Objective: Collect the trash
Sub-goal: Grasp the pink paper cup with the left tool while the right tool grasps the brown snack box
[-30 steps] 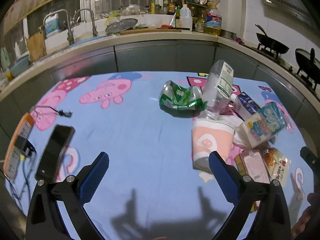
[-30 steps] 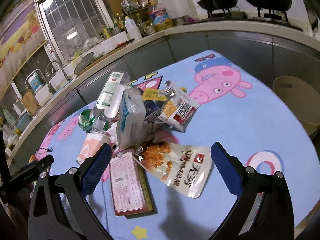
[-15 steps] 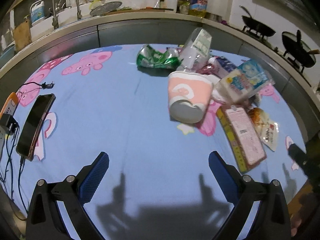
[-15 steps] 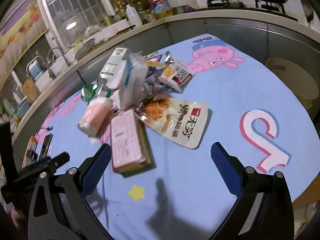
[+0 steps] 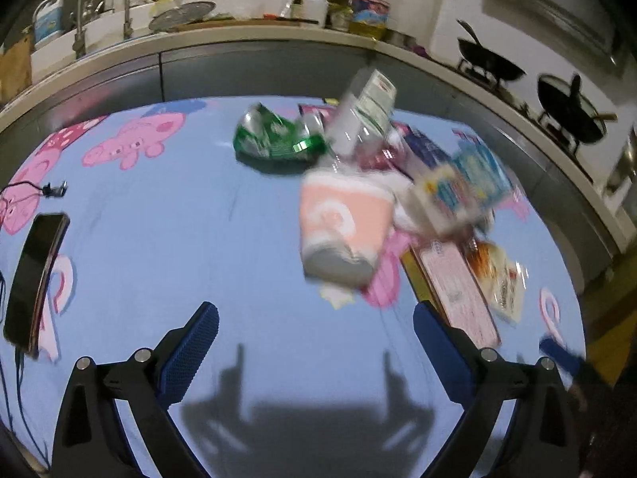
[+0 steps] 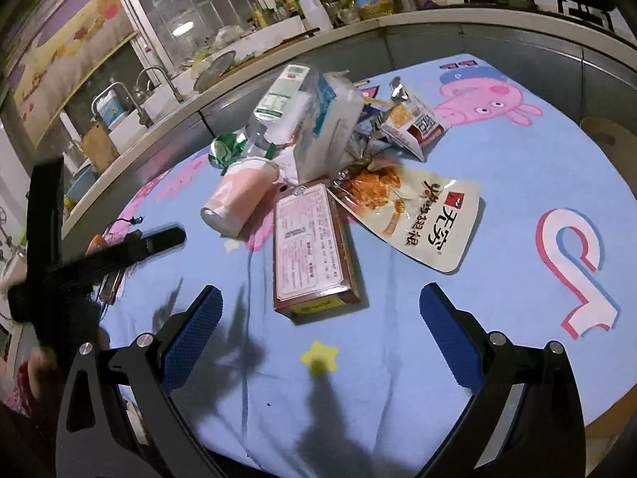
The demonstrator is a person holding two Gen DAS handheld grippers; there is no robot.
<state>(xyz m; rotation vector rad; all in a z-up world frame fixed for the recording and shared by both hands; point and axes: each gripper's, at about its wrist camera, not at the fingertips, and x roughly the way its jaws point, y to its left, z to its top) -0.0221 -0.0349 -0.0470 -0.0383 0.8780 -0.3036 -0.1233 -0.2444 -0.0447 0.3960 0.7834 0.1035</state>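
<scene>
- Left gripper (image 5: pixel 314 338): jaws spread wide, nothing held between them. It is now raised above bare blue tablecloth (image 5: pixel 199 219), well short of the pile; a second ago the paper cup was almost at its right finger.
- Right gripper (image 6: pixel 320 318): jaws spread wide, nothing held. It is pulled back from the pile compared with a second ago, with the flat box now just ahead of the gap.
- Trash pile: gathered at the middle of the table and not shifted. It comprises a pink paper cup (image 5: pixel 342 219) lying on its side, a crushed green can (image 5: pixel 274 139), a clear plastic bottle (image 6: pixel 278 111) propped on the heap, a flat box (image 6: pixel 308 239), a snack bag (image 6: pixel 422 215) and smaller wrappers.
- Phone (image 5: pixel 34 275): lies at the left edge with its cable, well apart from the trash.
- Bearing on the task: no item is yet collected. The retreat is judged a repositioning before a first pick, the box or cup being the nearest candidates.
- Left view is blurred by motion; fine detail is not readable.
</scene>
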